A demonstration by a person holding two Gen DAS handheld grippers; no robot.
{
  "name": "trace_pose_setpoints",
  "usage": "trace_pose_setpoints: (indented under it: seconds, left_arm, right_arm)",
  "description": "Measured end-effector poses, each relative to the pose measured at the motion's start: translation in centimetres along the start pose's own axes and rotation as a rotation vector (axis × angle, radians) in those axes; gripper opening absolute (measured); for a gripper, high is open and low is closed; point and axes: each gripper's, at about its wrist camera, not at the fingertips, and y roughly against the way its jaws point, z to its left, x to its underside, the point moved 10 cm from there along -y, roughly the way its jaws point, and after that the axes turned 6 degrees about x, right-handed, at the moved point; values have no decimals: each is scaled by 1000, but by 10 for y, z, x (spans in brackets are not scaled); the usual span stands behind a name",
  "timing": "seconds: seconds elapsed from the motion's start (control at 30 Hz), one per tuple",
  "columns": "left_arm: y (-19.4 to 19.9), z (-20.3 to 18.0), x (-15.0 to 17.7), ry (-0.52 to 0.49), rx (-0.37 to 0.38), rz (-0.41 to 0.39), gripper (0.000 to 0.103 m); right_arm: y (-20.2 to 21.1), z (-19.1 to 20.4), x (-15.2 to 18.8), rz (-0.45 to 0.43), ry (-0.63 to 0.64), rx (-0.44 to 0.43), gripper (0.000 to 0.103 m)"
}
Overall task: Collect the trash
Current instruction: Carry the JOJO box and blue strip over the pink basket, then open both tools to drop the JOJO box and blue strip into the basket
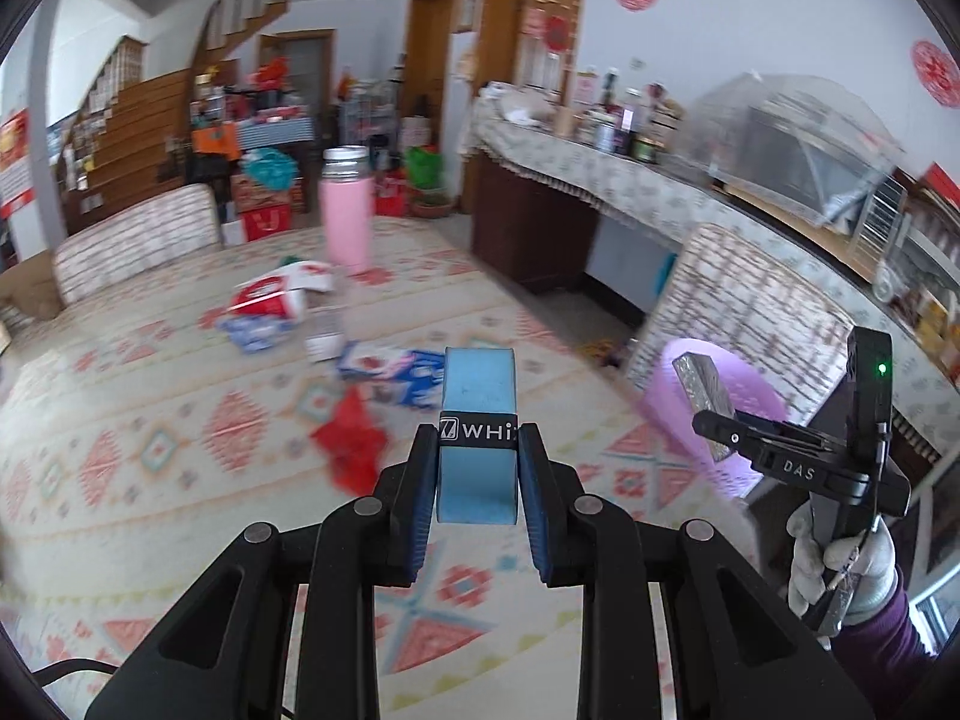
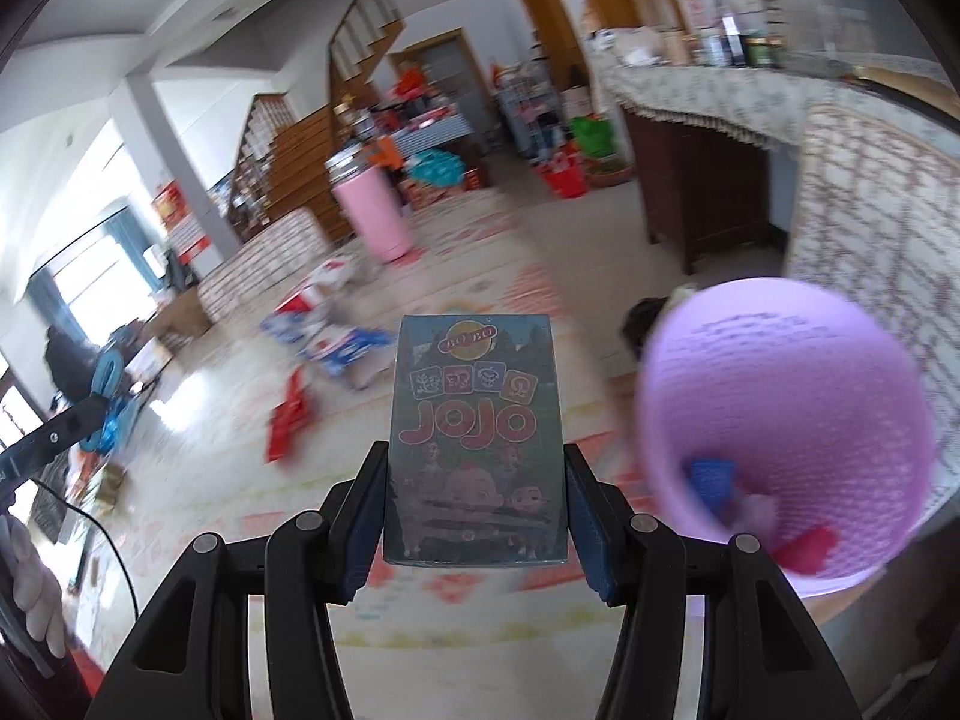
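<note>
The left claw [image 1: 477, 468] pinches a blue box [image 1: 478, 420]. The right claw [image 2: 474, 504] pinches a JOJO box [image 2: 477, 438]. The purple bin [image 2: 840, 420] sits just right of it. More wrappers [image 1: 282, 306] lie ahead on the table [image 1: 120, 420].

Left gripper [image 1: 477, 468] jaws filled by a blue box [image 1: 478, 420], right gripper [image 2: 474, 504] jaws filled by a JOJO box [image 2: 477, 444]; neither has room for more. Purple basket [image 2: 786, 432] mouth open, near the right gripper's tip on its right, a few scraps low inside, plenty of room above them. Patterned chair back [image 2: 870, 228] rises just behind the basket, blocks that side. Table [image 1: 120, 396] mostly bare near the grippers. Ahead: litter cluster of wrappers [image 1: 276, 306], red scrap [image 1: 351, 438], and upright pink bottle [image 1: 347, 210] behind, blurred, possibly touching the wrappers. Counter [image 1: 600, 174] well apart, far right.
</note>
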Motion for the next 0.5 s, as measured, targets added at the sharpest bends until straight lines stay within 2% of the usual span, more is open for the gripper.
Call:
trace_pose_setpoints:
  seconds: [0.3,0.5]
  left_arm:
    - [-70,-76,-20,-47,122,64,25]
    - [-120,-120,-33,-47,184,122,25]
  right_arm:
    - [22,-100,-11,-26,-72,132,59]
    - [33,-156,-18,-40,-128,183,59]
